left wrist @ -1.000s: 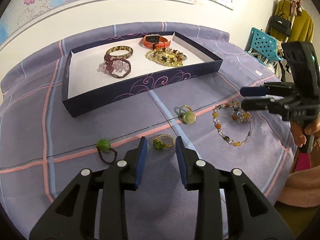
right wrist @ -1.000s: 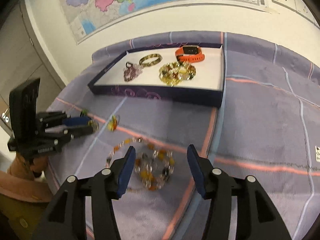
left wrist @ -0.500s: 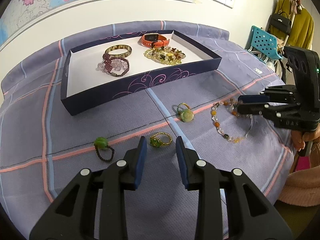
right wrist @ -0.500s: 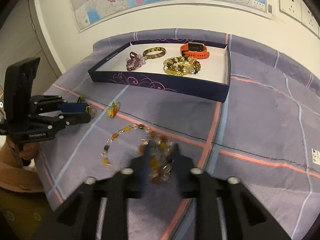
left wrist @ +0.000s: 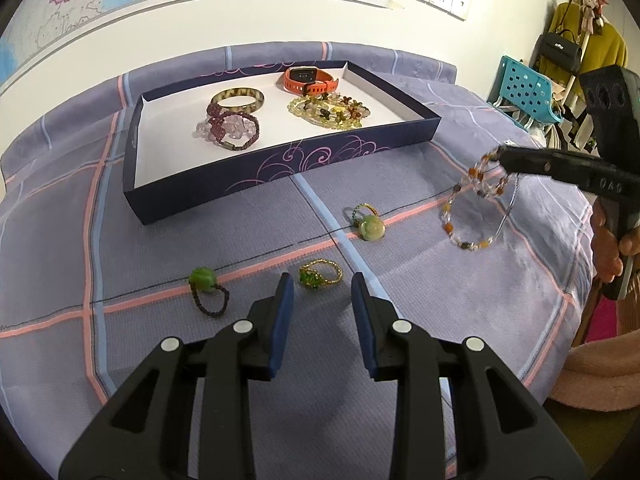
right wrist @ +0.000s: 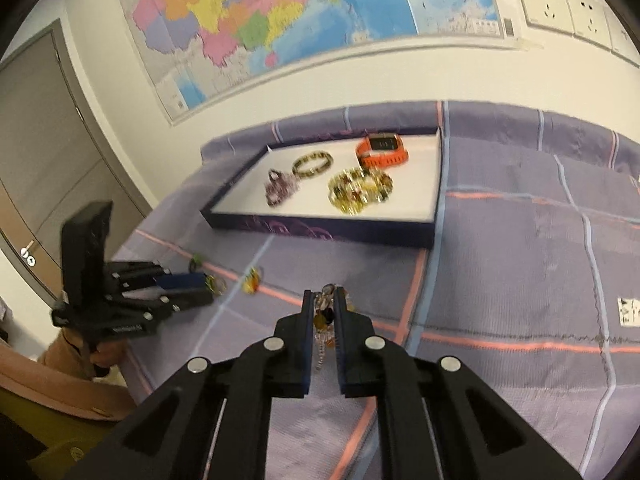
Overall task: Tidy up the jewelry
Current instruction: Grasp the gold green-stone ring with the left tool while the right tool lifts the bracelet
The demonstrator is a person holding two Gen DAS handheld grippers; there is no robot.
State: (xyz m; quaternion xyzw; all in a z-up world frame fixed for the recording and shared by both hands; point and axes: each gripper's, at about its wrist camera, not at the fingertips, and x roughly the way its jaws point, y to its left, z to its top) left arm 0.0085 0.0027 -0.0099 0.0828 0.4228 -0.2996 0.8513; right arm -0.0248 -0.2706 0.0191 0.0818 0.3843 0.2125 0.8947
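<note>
My right gripper [right wrist: 323, 300] is shut on a beaded bracelet [left wrist: 476, 208] with orange and clear beads and holds it up off the cloth; it hangs from the right gripper [left wrist: 498, 157] in the left wrist view. My left gripper [left wrist: 322, 286] is open, just short of a gold ring with a green stone [left wrist: 318, 276]. A dark-banded ring with a green stone [left wrist: 206, 284] lies to its left, and a ring with a pale jade stone [left wrist: 370, 226] lies farther off. The navy tray [left wrist: 280, 168] holds a brown bangle, purple bracelets, yellow beads and an orange watch.
A purple checked cloth [left wrist: 400, 320] covers the round table. A blue plastic rack [left wrist: 528, 92] and hanging bags stand beyond the table's right edge. A wall with a map and sockets is behind the tray [right wrist: 332, 228].
My right gripper closed on the beaded bracelet and lifted it off the cloth. My left gripper has stayed open by the gold ring.
</note>
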